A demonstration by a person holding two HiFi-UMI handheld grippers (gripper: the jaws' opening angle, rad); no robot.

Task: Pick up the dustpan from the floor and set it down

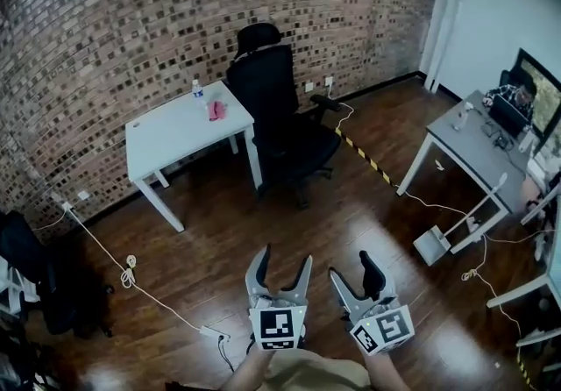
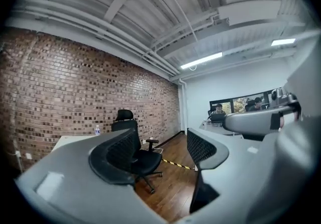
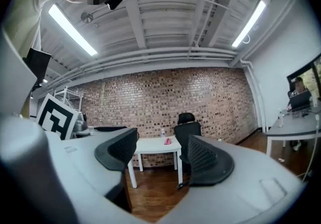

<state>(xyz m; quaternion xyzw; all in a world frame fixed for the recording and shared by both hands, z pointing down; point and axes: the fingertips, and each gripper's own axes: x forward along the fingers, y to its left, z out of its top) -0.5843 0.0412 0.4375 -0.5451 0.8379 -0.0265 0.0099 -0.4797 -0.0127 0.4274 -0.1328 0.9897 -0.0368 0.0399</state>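
Head view shows the left gripper [image 1: 284, 258] and right gripper [image 1: 353, 268] both empty, jaws apart. The dustpan [image 1: 432, 245] sits on the floor ahead and right of the right gripper. Its long handle [image 1: 478, 205] slants up towards the grey worktop [image 1: 465, 139].

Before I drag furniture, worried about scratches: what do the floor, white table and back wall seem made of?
Floor: dark wood planks, glossy, with seams and light glare.
White table: smooth matte top, perhaps laminate or painted board.
Back wall: bare rough brick, mortar lines visible.
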